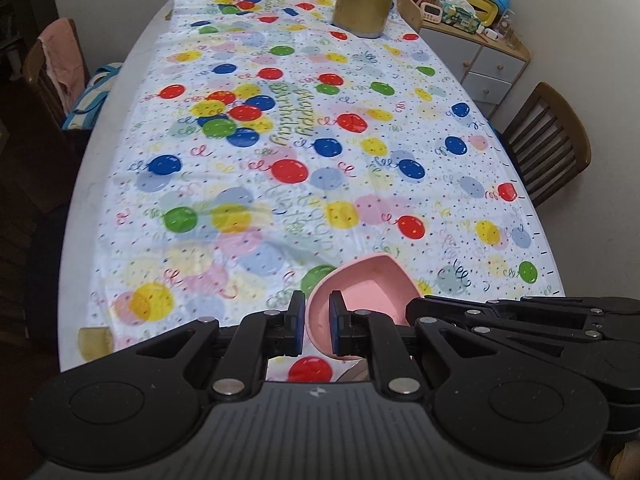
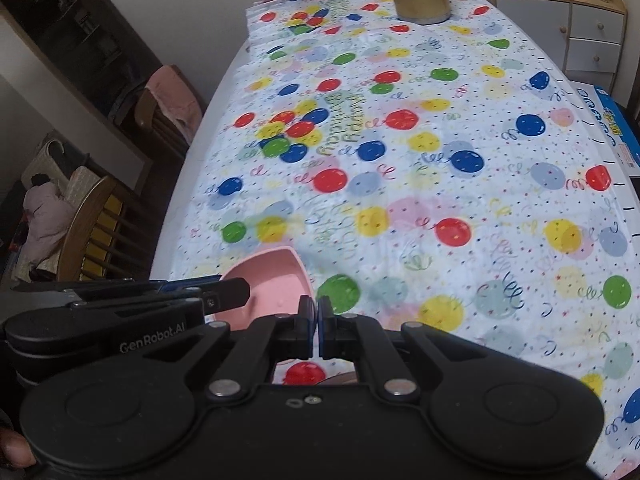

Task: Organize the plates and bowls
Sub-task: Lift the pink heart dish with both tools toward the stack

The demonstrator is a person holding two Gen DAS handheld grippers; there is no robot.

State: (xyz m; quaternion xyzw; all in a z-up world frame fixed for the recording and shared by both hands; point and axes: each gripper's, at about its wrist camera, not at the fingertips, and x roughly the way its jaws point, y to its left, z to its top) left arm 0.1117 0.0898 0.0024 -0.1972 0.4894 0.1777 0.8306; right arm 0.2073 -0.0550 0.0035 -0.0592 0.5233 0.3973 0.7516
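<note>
L gripper (image 1: pixel 316 322) clamps the near-left rim of pink bowl (image 1: pixel 360 292); R gripper (image 2: pixel 316 318) is pinched on its right rim. Bowl: matte pink, squarish w/ rounded corners, opening tilted toward cams, one corner pointing far down the balloon tablecloth (image 1: pixel 360 168), at near edge.

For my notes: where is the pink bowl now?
The pink plastic bowl is at the near table edge, tilted, its rim between the left gripper fingers, the right gripper on its other side.
</note>
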